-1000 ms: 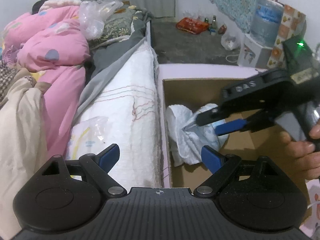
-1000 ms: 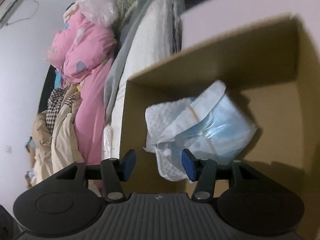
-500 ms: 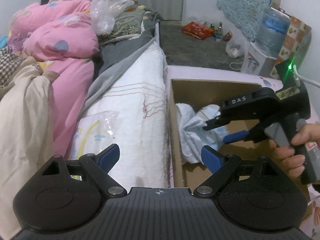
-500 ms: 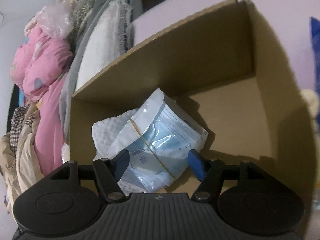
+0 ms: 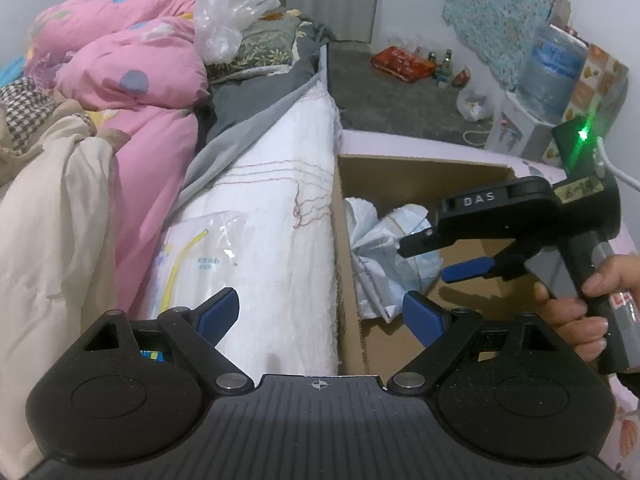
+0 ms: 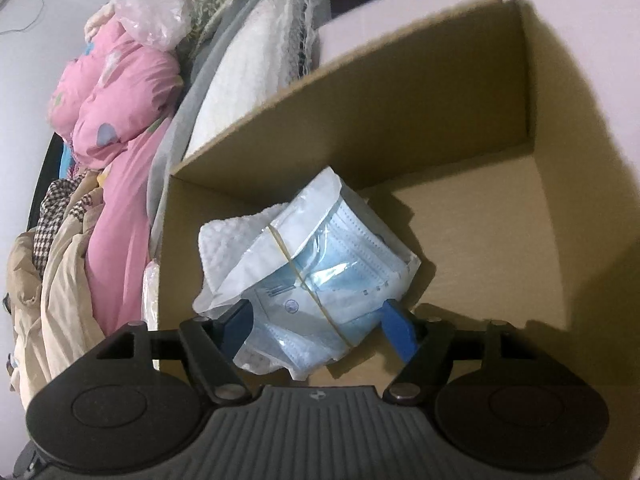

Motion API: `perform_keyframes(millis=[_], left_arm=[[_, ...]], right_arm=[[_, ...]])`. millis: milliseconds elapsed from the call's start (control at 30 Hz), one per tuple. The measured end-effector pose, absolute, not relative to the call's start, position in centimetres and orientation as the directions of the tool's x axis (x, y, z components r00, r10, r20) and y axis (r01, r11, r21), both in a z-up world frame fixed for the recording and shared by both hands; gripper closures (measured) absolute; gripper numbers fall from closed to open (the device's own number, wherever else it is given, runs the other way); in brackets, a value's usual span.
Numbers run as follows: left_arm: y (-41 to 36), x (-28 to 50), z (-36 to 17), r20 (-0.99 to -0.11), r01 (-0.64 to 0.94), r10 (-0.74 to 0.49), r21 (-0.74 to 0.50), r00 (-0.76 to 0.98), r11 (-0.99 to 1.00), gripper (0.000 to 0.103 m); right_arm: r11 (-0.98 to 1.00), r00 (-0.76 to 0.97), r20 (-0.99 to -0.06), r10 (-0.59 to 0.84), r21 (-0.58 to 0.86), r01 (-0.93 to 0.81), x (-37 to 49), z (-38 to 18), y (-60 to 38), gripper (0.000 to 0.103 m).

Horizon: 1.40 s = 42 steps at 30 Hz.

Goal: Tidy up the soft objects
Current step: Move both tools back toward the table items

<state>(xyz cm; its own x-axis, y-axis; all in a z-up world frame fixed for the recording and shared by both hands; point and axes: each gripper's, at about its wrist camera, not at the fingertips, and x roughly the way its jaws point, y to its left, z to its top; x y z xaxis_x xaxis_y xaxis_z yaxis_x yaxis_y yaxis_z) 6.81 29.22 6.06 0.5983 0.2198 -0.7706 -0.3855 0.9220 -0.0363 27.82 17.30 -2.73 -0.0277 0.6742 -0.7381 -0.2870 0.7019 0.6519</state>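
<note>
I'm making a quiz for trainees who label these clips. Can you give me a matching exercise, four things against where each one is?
Things:
1. pack of blue face masks
2. clear bag with a yellow stripe
3. pink quilt
4. water jug

Places:
A. far corner of the room
B. inside the cardboard box, in front of the open right gripper
C. heaped on the bed beside a crumpled clear bag
D. flat on the white bedding, just ahead of the left gripper

Pairs: 1-B, 2-D, 3-C, 4-A
</note>
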Motion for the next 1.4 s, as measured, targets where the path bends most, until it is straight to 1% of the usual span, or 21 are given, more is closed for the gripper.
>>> perform_keyframes(millis=[200,300,400,533,667,800,900,1067,1233,1300,1333,1400], left_arm=[[28.8,6.2,6.9,-0.759,-0.388,0.208,-0.063,0.617,0.919,0.012],[27.9,5.5,7.6,-0.746,-0.381,0.203,-0.073,0.634,0.921,0.012],[26.3,4.5,8.7,-0.721,-0.358,0.188,-0.089,0.667,0.929,0.01],[23.3,2.9,10.0,-0.686,-0.296,0.154,-0.093,0.711,0.951,0.007],[19.7,1.5,10.6,-0.66,-0.198,0.083,-0.102,0.747,0.975,0.005],[15.6,0.4,10.4,-0.637,-0.088,-0.004,-0.113,0.771,0.99,0.004],[12.5,0.4,9.4,-0.635,-0.012,-0.068,-0.12,0.769,0.993,0.004],[7.8,1.1,7.6,-0.624,0.078,-0.148,-0.137,0.767,0.987,0.004],[3.8,2.7,5.5,-0.605,0.104,-0.158,-0.123,0.781,0.987,0.005],[2.5,3.3,4.4,-0.601,0.103,-0.153,-0.116,0.784,0.988,0.007],[2.0,3.5,3.9,-0.599,0.098,-0.147,-0.114,0.787,0.989,0.009],[1.3,3.9,2.9,-0.597,0.076,-0.125,-0.106,0.792,0.991,0.012]], right_arm=[[0.665,0.004,-0.706,0.709,0.666,-0.339,27.0,0.1,15.7,0.0],[0.615,0.016,-0.662,0.75,0.687,-0.388,26.0,2.4,13.7,0.0],[0.554,0.022,-0.606,0.795,0.712,-0.431,24.5,4.7,10.6,0.0],[0.466,0.022,-0.522,0.853,0.741,-0.484,22.0,7.4,4.4,0.0],[0.43,0.083,-0.454,0.887,0.746,-0.509,19.2,9.1,-3.9,0.0],[0.443,0.191,-0.405,0.894,0.742,-0.503,16.7,9.5,-12.2,0.0],[0.457,0.26,-0.376,0.889,0.754,-0.472,15.0,8.4,-17.7,0.0],[0.512,0.358,-0.383,0.851,0.754,-0.411,13.9,4.8,-23.0,0.0],[0.571,0.415,-0.408,0.813,0.699,-0.43,15.5,2.0,-23.4,0.0],[0.601,0.425,-0.433,0.795,0.657,-0.456,16.6,1.3,-22.0,0.005],[0.616,0.427,-0.447,0.786,0.63,-0.474,17.2,1.0,-21.1,0.009],[0.648,0.435,-0.48,0.761,0.574,-0.501,18.3,0.6,-19.0,0.012]])
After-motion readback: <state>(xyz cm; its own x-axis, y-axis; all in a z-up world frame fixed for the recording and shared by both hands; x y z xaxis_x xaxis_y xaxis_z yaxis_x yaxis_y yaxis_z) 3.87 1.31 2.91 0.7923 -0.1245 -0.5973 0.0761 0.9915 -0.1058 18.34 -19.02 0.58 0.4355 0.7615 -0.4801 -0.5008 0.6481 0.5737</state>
